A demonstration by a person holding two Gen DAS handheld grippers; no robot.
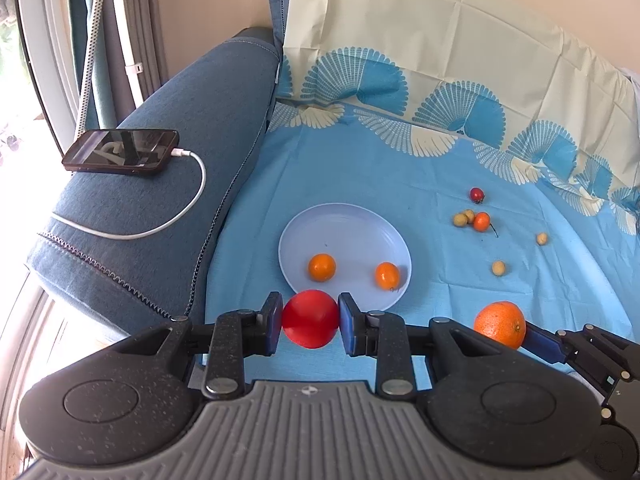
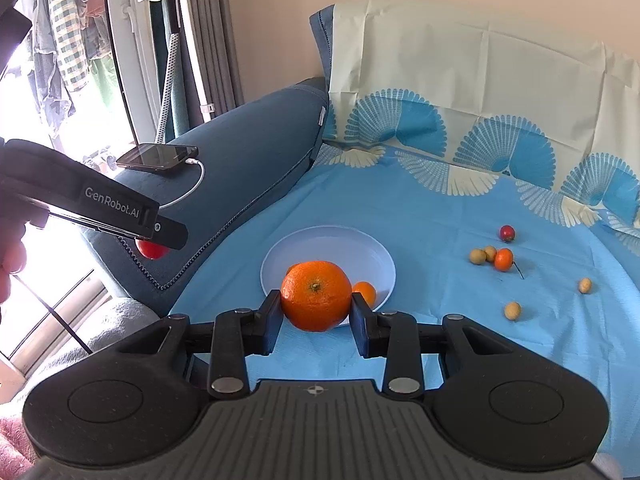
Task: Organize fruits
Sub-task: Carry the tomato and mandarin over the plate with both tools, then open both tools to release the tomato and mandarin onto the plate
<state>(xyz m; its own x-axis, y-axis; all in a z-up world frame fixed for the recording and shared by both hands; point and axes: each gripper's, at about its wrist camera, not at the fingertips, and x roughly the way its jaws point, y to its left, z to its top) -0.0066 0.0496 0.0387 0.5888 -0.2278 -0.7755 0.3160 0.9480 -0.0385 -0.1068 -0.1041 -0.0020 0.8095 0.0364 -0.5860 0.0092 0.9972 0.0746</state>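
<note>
While your left hand-held gripper [image 1: 310, 324] was closed on a red tomato [image 1: 310, 323], its blue pads pressed against both sides of the fruit, it hung just off the near rim of the pale plate [image 1: 340, 224]. Your right hand-held gripper [image 2: 316, 310] was clamped the same way on a big orange [image 2: 316, 295], held over the near edge of that plate.

The plate lay on the blue cloth [image 1: 360, 168] spread over the sofa seat, toward the armrest side. Two small oranges were on it: one [image 1: 321, 267] near its middle and another [image 1: 387, 275] by its right rim.

Loose fruit lay on the cloth well off to the right of the plate. A small red fruit [image 1: 477, 195] sat farthest back. Nearer was a cluster of little tan fruits [image 1: 464, 217] touching a small orange one [image 1: 481, 221]. Two more tan fruits lay apart, one [image 1: 541, 238] toward the right edge of the seat and one [image 1: 498, 268] closer to you.

On the blue armrest [image 1: 160, 160] a dark phone [image 1: 120, 152] lay flat with a white cable [image 1: 192, 200] plugged into it.
</note>
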